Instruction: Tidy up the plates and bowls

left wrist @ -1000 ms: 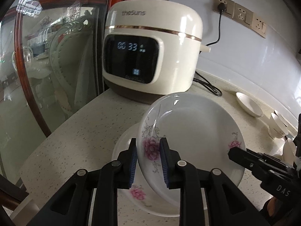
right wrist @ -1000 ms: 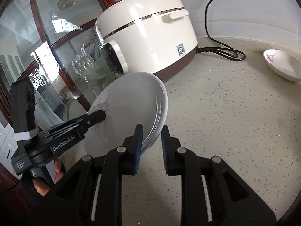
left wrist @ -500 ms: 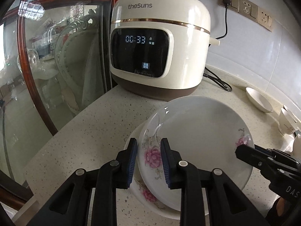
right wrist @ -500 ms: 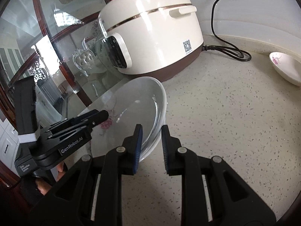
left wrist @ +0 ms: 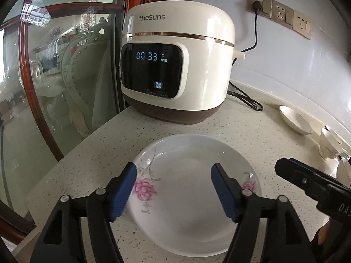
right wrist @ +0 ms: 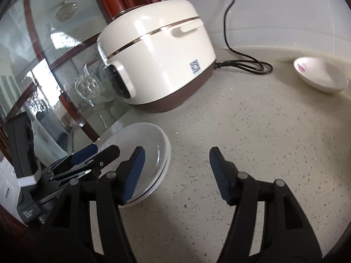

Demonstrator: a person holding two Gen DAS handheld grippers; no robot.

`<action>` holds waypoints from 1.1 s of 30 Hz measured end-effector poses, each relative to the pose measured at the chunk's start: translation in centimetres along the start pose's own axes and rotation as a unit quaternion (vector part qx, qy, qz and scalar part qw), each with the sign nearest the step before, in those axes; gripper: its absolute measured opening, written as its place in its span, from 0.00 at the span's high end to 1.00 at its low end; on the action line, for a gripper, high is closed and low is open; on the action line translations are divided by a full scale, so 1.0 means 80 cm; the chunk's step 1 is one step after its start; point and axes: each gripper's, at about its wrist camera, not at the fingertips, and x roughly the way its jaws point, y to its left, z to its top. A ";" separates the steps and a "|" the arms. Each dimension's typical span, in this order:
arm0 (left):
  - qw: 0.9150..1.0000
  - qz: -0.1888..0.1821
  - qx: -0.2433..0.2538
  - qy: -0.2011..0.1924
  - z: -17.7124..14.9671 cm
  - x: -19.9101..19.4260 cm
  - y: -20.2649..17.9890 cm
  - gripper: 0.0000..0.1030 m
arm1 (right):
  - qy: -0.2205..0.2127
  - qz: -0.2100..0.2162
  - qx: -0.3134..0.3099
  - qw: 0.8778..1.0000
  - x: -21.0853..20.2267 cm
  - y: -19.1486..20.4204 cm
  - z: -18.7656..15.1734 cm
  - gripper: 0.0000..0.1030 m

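Flowered plate (left wrist: 193, 197) stacked on another plate (right wrist: 161, 175) on the bench (right wrist: 252, 131), nothing in it, left tongs (left wrist: 173, 191) and right tongs (right wrist: 175, 173) just opened wide, gripping nothing.

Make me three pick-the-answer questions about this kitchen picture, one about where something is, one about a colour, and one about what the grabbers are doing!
1. Where is the rice cooker?
A. Behind the flowered plate
B. On the floor
C. Inside a cupboard

2. What colour are the flowers on the flowered plate?
A. Blue
B. Pink
C. Yellow

3. What are the left gripper and right gripper doing?
A. Both squeezing the plate
B. One squeezing a bowl
C. Both open, holding nothing

Answers:
1 A: the cooker stands on the counter, beyond the plate.
2 B: pink blossoms show on the rim.
3 C: both sets of jaws have just been opening; their blue pads stand wide apart, clear of the plate.
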 end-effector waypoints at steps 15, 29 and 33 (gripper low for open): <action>1.000 -0.020 0.014 -0.005 0.004 -0.010 -0.025 0.26 | -0.004 -0.016 0.060 0.998 -0.012 -0.032 0.003 0.37; 0.995 -0.091 0.002 0.039 0.054 0.016 -0.137 0.19 | -0.045 -0.134 0.140 0.980 -0.058 -0.103 0.014 0.37; 0.993 -0.108 -0.018 0.035 0.069 0.023 -0.165 0.18 | -0.074 -0.177 0.132 0.972 -0.079 -0.109 0.020 0.37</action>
